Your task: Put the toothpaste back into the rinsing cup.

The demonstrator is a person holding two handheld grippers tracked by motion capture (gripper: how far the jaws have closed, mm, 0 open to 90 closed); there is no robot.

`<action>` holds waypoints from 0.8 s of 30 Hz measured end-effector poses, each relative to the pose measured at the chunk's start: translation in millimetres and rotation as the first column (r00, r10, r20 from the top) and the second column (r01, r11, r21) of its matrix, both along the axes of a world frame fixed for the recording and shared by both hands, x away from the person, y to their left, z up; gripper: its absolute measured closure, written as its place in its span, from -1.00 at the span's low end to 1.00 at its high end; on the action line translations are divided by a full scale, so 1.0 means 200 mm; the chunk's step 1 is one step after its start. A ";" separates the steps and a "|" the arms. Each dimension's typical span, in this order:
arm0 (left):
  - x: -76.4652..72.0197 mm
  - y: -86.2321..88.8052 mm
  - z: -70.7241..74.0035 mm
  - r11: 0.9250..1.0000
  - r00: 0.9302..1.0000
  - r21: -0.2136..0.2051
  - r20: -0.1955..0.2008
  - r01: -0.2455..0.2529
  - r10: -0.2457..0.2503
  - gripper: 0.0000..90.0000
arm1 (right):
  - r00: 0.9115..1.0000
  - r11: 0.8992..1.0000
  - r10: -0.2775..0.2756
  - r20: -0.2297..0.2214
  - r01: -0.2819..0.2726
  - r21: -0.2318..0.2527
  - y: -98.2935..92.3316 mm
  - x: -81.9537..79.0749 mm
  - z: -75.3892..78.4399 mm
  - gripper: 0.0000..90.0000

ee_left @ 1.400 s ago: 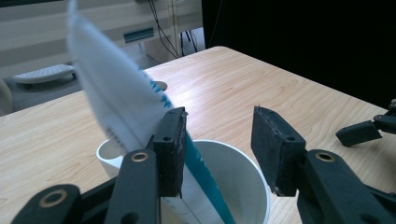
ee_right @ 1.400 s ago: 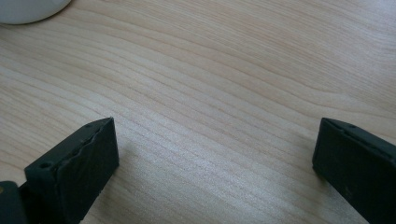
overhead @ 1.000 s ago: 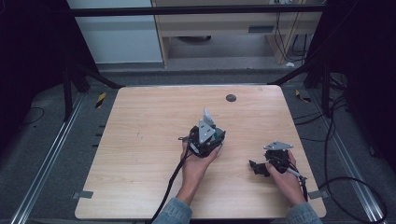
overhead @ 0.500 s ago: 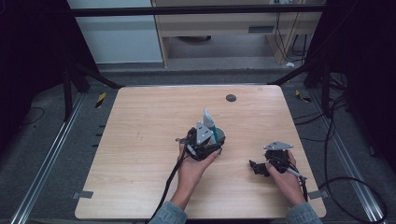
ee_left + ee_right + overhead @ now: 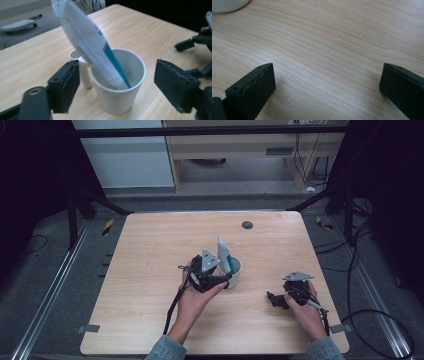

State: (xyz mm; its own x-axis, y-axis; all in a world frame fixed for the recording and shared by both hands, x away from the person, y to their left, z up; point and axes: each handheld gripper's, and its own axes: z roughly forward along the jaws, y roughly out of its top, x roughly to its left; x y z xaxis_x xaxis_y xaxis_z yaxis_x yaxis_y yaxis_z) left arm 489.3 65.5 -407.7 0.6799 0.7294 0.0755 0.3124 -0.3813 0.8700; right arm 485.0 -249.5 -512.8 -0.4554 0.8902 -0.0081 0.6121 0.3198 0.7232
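Note:
A white cup (image 5: 235, 268) stands near the middle of the wooden table (image 5: 150, 245), and a white and blue tube (image 5: 224, 254) leans in it. My left gripper (image 5: 226, 280) sits just left of the cup, open. Its jaws have just been opening. In the left gripper view the cup (image 5: 120, 87) stands between the jaws of the left gripper (image 5: 118, 72), and neither pad touches it. The tube (image 5: 87, 40) tilts to the upper left. A white post-like piece (image 5: 83, 72) stands at the cup's far side. My right gripper (image 5: 274, 299) rests open at the front right; the right gripper (image 5: 328, 72) has bare wood between its jaws.
A small dark disc (image 5: 247, 225) lies near the table's far edge. The cup's white base (image 5: 227, 3) shows at the top left of the right gripper view. Black frame bars and cables surround the table. The right gripper's black jaws (image 5: 192, 43) appear beyond the cup.
The left gripper's jaws have spread apart and the hand has drawn back to the left, so the cup now shows beside it. The right hand has not moved.

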 end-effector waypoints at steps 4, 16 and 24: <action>0.01 0.05 0.00 1.000 1.000 0.022 -0.029 -0.006 0.007 -0.70 | 1.000 1.000 0.000 0.000 0.000 0.000 0.00 0.00 0.00 -0.99; 0.05 0.22 -0.02 0.997 0.995 0.040 -0.073 -0.068 0.071 -0.85 | 1.000 1.000 0.000 0.000 0.000 0.001 0.00 0.00 0.00 -0.99; 0.06 0.32 -0.02 0.993 0.992 0.043 -0.070 -0.106 0.109 -0.87 | 1.000 1.000 -0.002 -0.001 0.002 0.001 0.00 0.00 0.00 -0.99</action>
State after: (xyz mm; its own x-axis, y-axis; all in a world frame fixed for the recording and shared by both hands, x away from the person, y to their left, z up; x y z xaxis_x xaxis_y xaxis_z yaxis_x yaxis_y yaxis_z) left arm 500.9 128.9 -412.4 0.6025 0.7959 0.0592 0.4149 -0.3757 0.8287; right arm 484.8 -249.3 -512.6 -0.4541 0.8909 -0.0067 0.6136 0.3182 0.7227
